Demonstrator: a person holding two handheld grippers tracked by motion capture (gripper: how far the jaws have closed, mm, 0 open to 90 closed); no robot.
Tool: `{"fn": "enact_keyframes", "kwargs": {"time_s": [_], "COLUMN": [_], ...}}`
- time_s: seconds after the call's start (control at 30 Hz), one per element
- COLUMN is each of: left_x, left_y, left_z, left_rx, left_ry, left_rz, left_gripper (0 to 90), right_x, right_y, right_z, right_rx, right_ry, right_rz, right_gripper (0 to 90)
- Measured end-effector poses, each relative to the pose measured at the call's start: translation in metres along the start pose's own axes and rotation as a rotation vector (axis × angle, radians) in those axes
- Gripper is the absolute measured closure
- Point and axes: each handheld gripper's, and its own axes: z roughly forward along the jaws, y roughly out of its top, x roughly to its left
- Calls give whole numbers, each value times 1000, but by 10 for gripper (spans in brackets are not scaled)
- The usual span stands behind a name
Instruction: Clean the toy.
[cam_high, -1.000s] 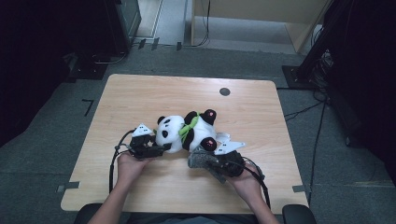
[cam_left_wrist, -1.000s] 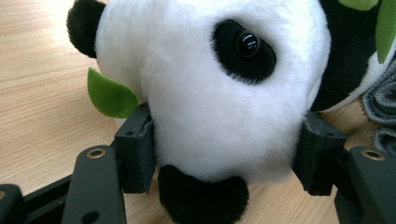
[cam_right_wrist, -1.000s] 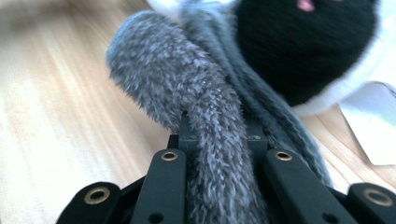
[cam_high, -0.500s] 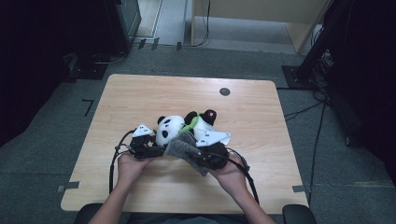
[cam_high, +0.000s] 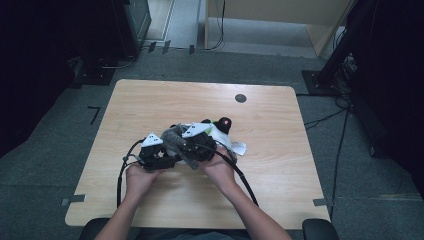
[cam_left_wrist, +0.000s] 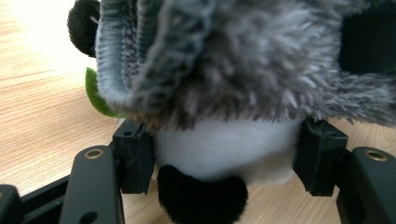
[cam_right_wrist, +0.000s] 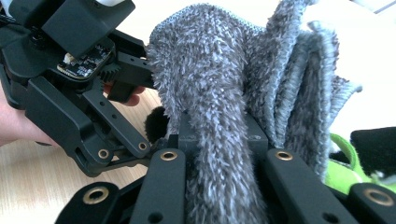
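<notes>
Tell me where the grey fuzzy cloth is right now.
The grey fuzzy cloth is pinched in the right gripper and draped over the panda plush, which the left gripper holds near the table's middle.

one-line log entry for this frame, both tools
left tool: shut on panda plush | right tool: shut on grey cloth | cloth draped over plush | table: wood

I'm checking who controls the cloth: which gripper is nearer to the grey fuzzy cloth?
Right. The right gripper is shut on the grey fuzzy cloth; the left gripper clamps the panda plush just beneath it.
</notes>
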Motion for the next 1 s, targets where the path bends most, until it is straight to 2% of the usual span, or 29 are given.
{"fn": "enact_keyframes", "kwargs": {"time_s": [0.23, 0.47, 0.67, 0.7, 0.8, 0.97, 1.0], "left_x": [1, 1, 1, 1, 2, 2, 2], "left_y": [0, 0, 0, 0, 2, 3, 3], "left_z": [0, 0, 0, 0, 0, 0, 0], "left_rx": [2, 2, 3, 4, 16, 18, 18], "left_ry": [-7, -6, -6, -8, -13, -12, -10], "left_rz": [-6, -3, -3, -7, -17, -10, -6], "left_gripper": [334, 334, 335, 337, 341, 344, 346], "right_x": [1, 4, 5, 5, 4, 5, 5], "right_y": [-12, -34, -53, -61, -68, -84, -90], "right_z": [-4, -11, -17, -19, -20, -27, -30], "right_rx": [8, 25, 32, 41, 57, 75, 76], "right_ry": [4, -9, -10, -7, -9, -29, -47], "right_rz": [-14, -40, -37, -38, -34, -57, -81], "right_gripper": [773, 775, 776, 777, 777, 778, 778]}}
